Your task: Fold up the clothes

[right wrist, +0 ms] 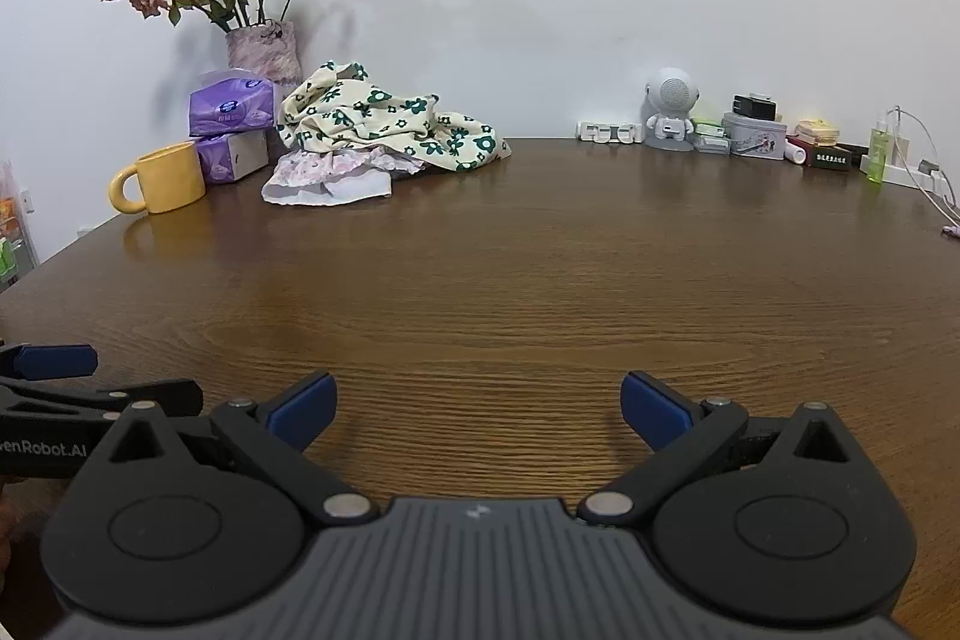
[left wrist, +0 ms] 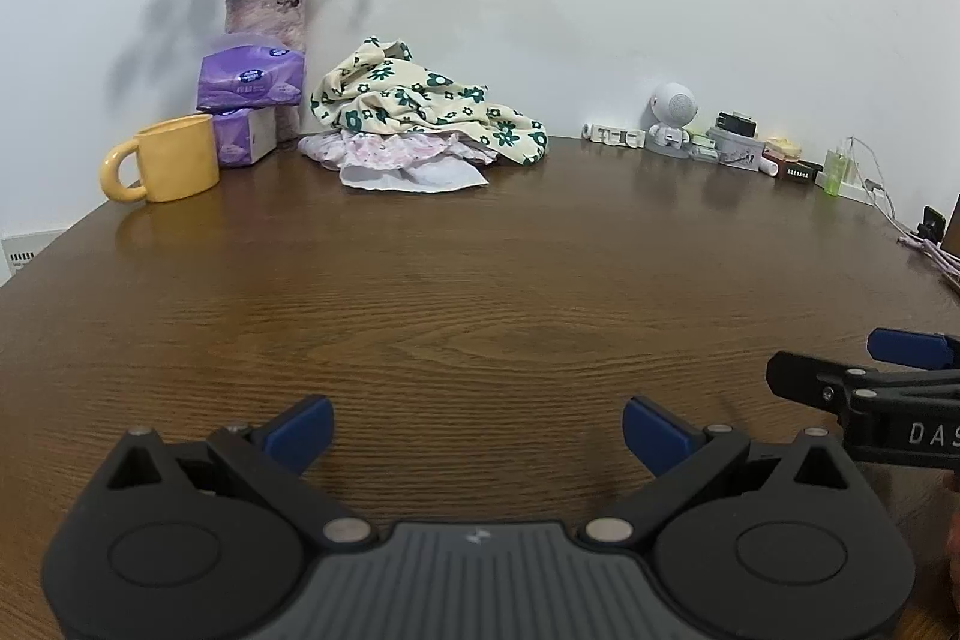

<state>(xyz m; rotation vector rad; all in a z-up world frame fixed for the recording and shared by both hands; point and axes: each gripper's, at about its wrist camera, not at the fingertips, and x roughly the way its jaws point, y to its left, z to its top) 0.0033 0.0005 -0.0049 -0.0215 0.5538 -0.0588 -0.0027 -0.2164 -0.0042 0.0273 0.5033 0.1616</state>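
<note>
On the brown surface (left wrist: 480, 280), nothing seems folded: the clothes (left wrist: 414, 112) lie heaped far ahead of both wide-open, empty hand-held grippers, left hand-held gripper (left wrist: 477, 430) and right hand-held gripper (right wrist: 478, 403).

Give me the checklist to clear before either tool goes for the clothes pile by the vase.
1. Left tool open and holding nothing: ok.
2. Right tool open and holding nothing: ok.
3. Bare table between both tools and the clothes pile: ok.
4. Floral garment lies on top, reachable first: ok.
5. Pinkish garment beneath is pinned by the floral one, so it may drag along: not ok.
6. Yellow mug and tissue packs stand close to the pile's left side; whether they touch it: cannot tell.
</note>
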